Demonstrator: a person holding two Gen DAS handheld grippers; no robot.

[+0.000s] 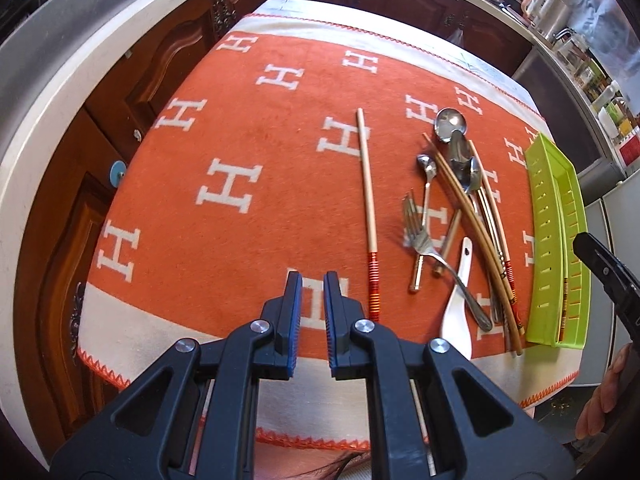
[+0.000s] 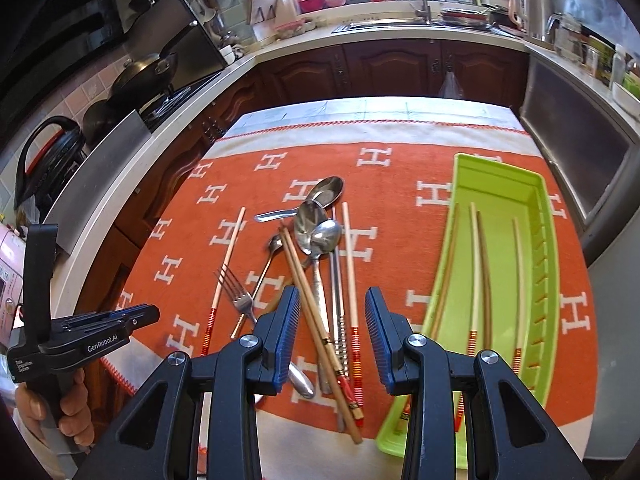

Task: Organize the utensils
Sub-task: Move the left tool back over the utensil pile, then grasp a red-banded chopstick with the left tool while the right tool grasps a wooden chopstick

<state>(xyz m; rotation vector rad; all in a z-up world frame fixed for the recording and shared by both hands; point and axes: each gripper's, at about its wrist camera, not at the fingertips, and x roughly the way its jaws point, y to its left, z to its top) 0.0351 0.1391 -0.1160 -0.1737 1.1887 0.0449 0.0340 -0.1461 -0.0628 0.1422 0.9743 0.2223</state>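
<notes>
Left wrist: left gripper (image 1: 313, 280) jaws near-closed, empty; right gripper (image 2: 333, 300) jaws part-open, empty.

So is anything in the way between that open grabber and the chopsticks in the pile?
Nothing visible blocks it. The right gripper hangs open and empty above the pile, with the brown chopsticks showing between its fingers. The path across the orange cloth to the green tray looks clear too.

The left claw (image 1: 313, 280), jaws nearly closed on nothing, hovers at 6 o'clock over the orange cloth (image 1: 248, 152) on the bench. 1 lone chopstick (image 1: 367, 204) lies just beside it at 3 o'clock. Farther toward 3 o'clock is a pile of utensils (image 1: 460, 216), then the green tray (image 1: 556, 248).
</notes>
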